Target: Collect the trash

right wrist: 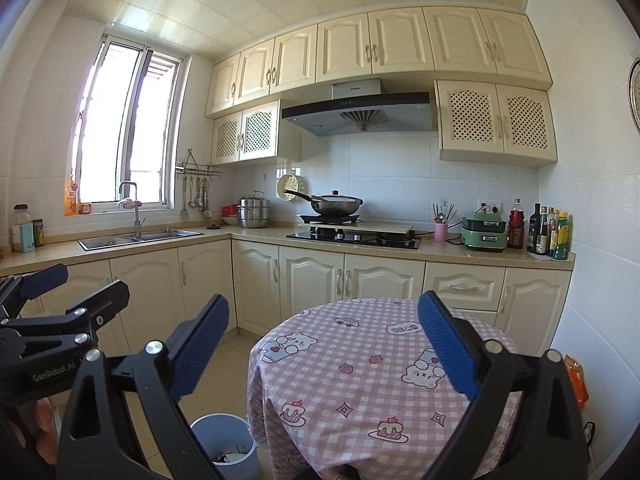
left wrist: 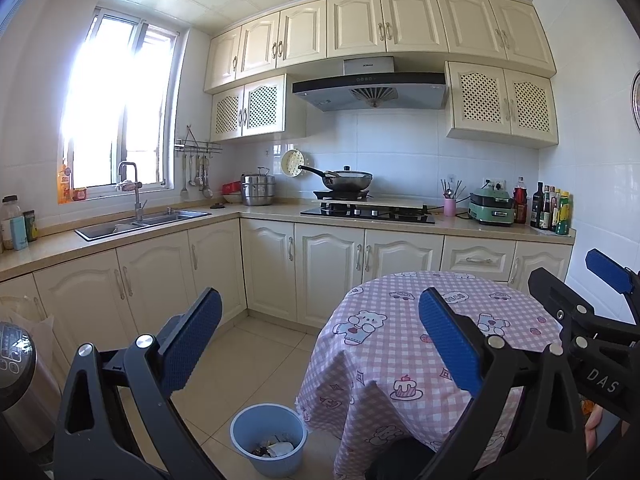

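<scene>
A light blue bin stands on the floor left of the round table; it holds mixed trash. It also shows in the right wrist view. The round table has a pink checked cloth with nothing lying on it. My left gripper is open and empty, held above the floor and the table's left edge. My right gripper is open and empty, above the table. Each gripper shows at the side of the other's view, the right one and the left one.
Cream cabinets and a counter run along the back and left walls, with a sink, a hob with a wok, a green cooker and bottles. A steel appliance stands at the left. An orange packet hangs beside the right wall.
</scene>
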`<state>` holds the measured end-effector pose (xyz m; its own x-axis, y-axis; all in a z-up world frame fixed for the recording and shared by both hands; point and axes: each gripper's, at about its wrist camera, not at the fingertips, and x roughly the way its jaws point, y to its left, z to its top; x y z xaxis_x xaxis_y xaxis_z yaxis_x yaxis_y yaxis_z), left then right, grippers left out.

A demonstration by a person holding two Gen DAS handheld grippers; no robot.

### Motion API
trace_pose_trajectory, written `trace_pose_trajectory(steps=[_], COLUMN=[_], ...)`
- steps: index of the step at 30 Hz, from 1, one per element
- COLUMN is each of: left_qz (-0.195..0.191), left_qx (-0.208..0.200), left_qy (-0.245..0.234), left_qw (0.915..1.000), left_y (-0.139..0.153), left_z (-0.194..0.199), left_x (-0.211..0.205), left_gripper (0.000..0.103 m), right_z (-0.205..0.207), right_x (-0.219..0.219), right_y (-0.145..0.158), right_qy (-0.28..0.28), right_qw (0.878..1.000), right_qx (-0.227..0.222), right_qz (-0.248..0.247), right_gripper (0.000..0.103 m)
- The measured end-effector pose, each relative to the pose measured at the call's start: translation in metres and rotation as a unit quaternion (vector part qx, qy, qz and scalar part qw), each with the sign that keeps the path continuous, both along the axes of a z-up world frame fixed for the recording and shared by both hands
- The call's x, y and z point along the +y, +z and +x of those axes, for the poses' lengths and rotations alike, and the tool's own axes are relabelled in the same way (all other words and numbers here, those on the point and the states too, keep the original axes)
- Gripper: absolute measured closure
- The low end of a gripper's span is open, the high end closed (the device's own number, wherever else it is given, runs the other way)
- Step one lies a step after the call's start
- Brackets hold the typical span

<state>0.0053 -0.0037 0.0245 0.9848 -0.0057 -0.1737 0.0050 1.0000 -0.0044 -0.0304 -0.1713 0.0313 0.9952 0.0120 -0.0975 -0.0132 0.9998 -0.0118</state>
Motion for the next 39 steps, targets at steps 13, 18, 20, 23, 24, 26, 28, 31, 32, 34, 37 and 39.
trace_pose_trajectory(steps=[13,18,20,23,24,26,28,31,32,34,37,39], left_qz=[0.001,0.001,0.002,0.002,0.001,0.001,0.002,0.002,0.002,0.002,0.002,0.002], left_qx=[0.001,0.001,0.002,0.002,0.002,0.003,0.003,0.004,0.004,0.004,0.005,0.006], left_qy=[-0.002,-0.001,-0.001,-0.002,-0.002,-0.003,-0.002,-0.003,-0.003,-0.003,-0.002,-0.002], left_qw=[1.0,1.0,1.0,1.0,1.0,1.0,1.0,1.0,1.0,1.0,1.0,1.0], left_y=[0.0002,0.0004,0.0006,0.0005,0.0008,0.0001,0.0002,-0.0006,-0.0007,-0.0007,-0.0008,-0.0015], left_z=[-0.0007,-0.0005,-0.0007,-0.0003,-0.0006,0.0001,0.0,0.0001,-0.0001,-0.0001,0.0,0.0], left_x=[0.003,0.0034,0.0036,0.0048,0.0049,0.0064,0.0063,0.0076,0.0077,0.0075,0.0075,0.0075], left_gripper=[0.007,0.007,0.007,0.007,0.007,0.007,0.007,0.007,0.007,0.007,0.007,0.007], right_z=[0.0019,0.0027,0.0032,0.0037,0.0035,0.0037,0.0034,0.0039,0.0039,0.0039,0.004,0.0042], right_x=[0.0004,0.0006,-0.0003,-0.0008,-0.0014,-0.0006,-0.0006,-0.0012,-0.0011,-0.0015,-0.0018,-0.0017], right_y=[-0.0005,-0.0009,-0.0013,-0.0029,-0.0023,-0.0029,-0.0027,-0.0039,-0.0045,-0.0049,-0.0048,-0.0053], right_qy=[0.0,0.0,0.0,0.001,0.001,0.0,0.001,0.001,0.001,0.001,0.001,0.001], right_qw=[1.0,1.0,1.0,1.0,1.0,1.0,1.0,1.0,1.0,1.0,1.0,1.0], right_qx=[0.001,0.002,0.003,0.004,0.003,0.004,0.004,0.005,0.005,0.005,0.005,0.005], right_qz=[-0.001,-0.001,-0.001,-0.002,-0.001,-0.002,-0.001,-0.002,-0.002,-0.002,-0.002,-0.002], right_gripper=[0.009,0.009,0.009,0.009,0.009,0.009,0.009,0.009,0.009,0.009,0.009,0.009])
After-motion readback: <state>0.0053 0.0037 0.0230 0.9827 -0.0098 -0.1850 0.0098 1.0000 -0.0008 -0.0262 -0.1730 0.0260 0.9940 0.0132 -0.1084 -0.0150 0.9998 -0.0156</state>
